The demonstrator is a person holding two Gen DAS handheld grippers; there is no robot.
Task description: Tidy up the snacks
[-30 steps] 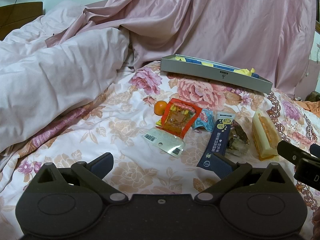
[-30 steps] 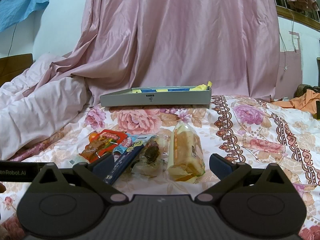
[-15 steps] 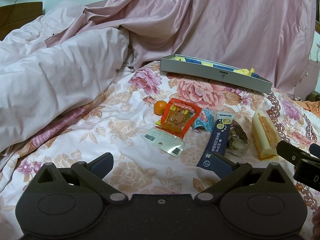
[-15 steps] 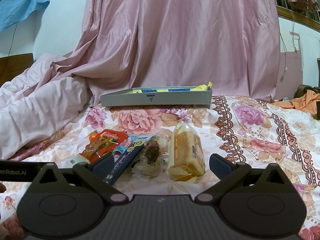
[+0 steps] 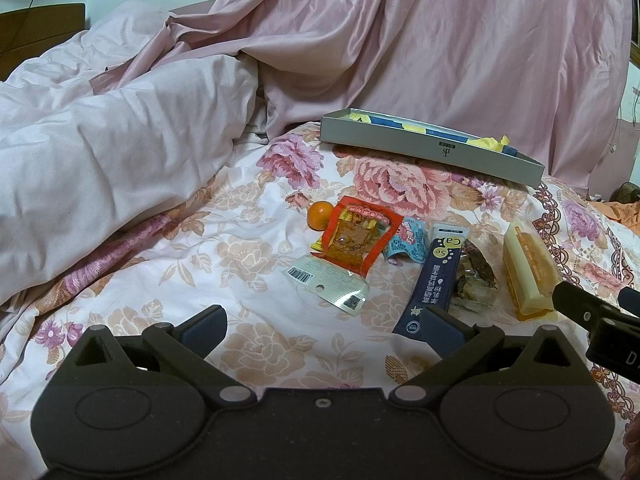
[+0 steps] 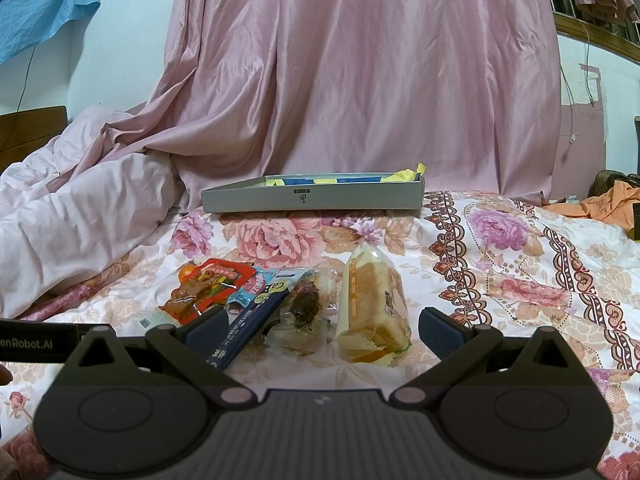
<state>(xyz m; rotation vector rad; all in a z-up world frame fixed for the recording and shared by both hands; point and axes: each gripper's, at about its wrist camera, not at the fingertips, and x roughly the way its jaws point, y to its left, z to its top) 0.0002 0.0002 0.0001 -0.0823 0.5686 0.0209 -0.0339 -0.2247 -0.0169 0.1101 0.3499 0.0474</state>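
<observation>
Floral bedsheet (image 5: pixel 248 248), grey tray (image 6: pixel 312 198) at the far side, left gripper (image 5: pixel 320 322) and right gripper (image 6: pixel 322 326) both spread wide and empty, snack packets in a near row, bread pack (image 6: pixel 372 300) rightmost, navy stick pack (image 5: pixel 434 280), small orange (image 5: pixel 320 214) leftmost

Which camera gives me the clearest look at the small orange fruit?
The left wrist view: the orange fruit lies in plain sight beside the red snack packet. In the right wrist view only a sliver of it peeks out behind that packet.
</observation>
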